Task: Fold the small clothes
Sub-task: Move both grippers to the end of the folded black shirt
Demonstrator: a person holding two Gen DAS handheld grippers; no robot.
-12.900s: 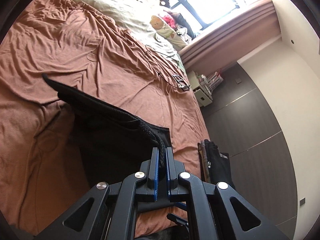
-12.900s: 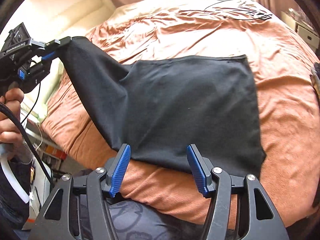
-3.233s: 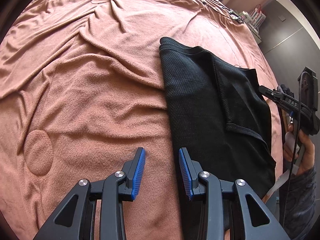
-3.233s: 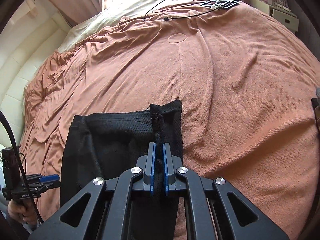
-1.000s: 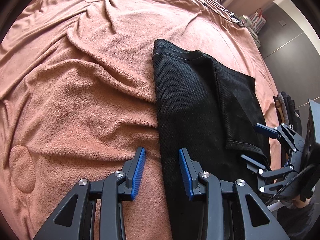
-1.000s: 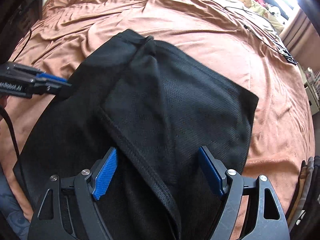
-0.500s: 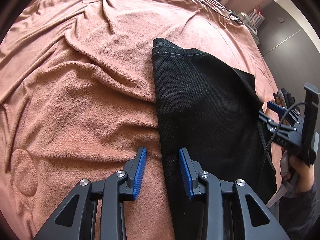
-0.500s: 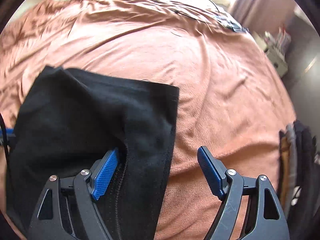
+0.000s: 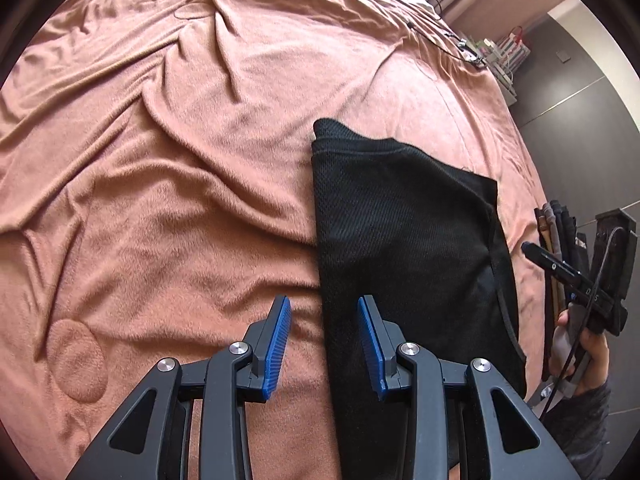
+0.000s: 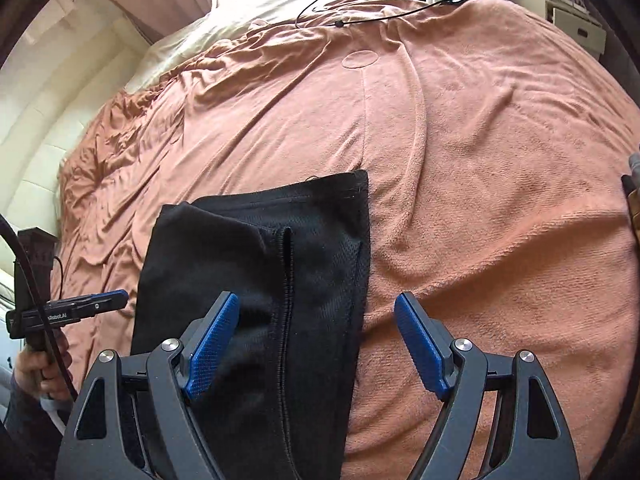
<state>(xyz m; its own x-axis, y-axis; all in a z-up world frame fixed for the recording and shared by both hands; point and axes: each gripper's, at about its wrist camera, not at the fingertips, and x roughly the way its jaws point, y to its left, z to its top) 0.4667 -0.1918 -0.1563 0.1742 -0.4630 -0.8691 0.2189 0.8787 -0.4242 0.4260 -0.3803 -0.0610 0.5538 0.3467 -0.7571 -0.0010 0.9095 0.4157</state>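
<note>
Now black mesh garment (image 9: 404, 240) — folded lengthwise, flat.

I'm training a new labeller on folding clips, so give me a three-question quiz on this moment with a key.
1. True or false: the black garment lies folded into a long strip on the pink blanket.
2. Which gripper's jaws stand wider apart? A) the left gripper B) the right gripper
3. Fill in: neither gripper is holding any ____.

Key: 1. True. 2. B: the right gripper's blue pads straddle the garment's right edge without pressing it, while the left gripper's narrower gap hovers over its left edge. 3. Cloth: both are open and empty.
</note>
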